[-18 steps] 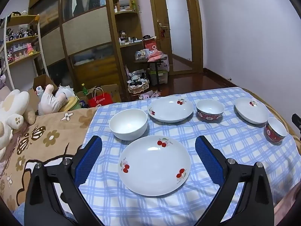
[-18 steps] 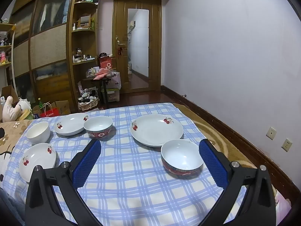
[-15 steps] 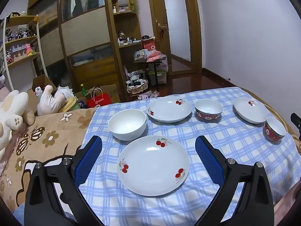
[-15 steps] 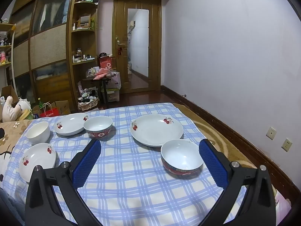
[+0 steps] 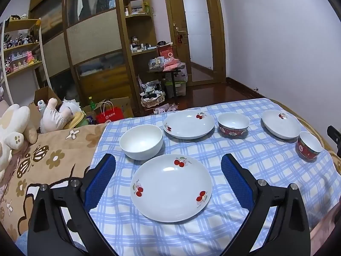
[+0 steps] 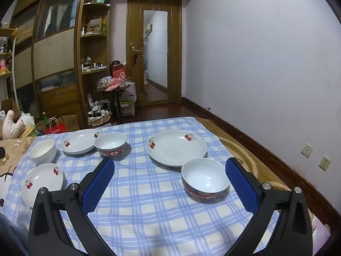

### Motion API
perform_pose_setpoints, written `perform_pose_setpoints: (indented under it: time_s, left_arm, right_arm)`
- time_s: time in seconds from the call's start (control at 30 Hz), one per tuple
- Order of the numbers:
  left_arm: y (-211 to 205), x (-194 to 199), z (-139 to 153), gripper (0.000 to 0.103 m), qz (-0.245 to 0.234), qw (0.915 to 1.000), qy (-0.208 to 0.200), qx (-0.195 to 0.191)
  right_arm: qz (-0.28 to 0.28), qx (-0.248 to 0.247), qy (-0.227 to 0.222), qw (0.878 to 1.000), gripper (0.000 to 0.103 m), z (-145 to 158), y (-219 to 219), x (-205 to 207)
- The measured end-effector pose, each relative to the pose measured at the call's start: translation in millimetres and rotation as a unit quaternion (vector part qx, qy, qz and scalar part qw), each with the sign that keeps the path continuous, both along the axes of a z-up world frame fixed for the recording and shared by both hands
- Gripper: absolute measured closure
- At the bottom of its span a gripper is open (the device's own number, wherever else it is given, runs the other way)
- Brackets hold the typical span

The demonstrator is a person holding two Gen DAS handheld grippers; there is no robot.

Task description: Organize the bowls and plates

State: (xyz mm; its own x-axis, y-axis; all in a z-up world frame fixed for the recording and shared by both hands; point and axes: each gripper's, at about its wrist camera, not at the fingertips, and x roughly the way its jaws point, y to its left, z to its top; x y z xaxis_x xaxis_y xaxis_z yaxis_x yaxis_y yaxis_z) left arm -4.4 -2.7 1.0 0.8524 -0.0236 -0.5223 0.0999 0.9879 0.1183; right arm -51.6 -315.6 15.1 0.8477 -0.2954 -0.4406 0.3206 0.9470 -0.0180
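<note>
**Dishware Layout on Checked Cloth: Both Grippers Wide and Empty**

The left gripper (image 5: 168, 177) stood wide open, holding nothing, with a cherry-print plate (image 5: 171, 188) lying between its fingers on the blue checked cloth (image 5: 245, 149). Only this view showed the plush toys (image 5: 12, 128). The right gripper (image 6: 169, 180) was likewise wide and empty; a red-sided bowl (image 6: 205, 178) sat near its right finger. Only this view showed the wall sockets (image 6: 307, 149).
</note>
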Motion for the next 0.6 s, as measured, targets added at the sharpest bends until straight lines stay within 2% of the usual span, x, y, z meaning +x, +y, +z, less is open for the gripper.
perform_pose_setpoints:
  time_s: [0.6]
  left_arm:
    - [6.5, 1.4, -2.5, 0.005, 0.008, 1.0000, 0.003, 0.002]
  right_arm:
    - [0.000, 0.000, 0.000, 1.000, 0.000, 0.6, -0.1, -0.5]
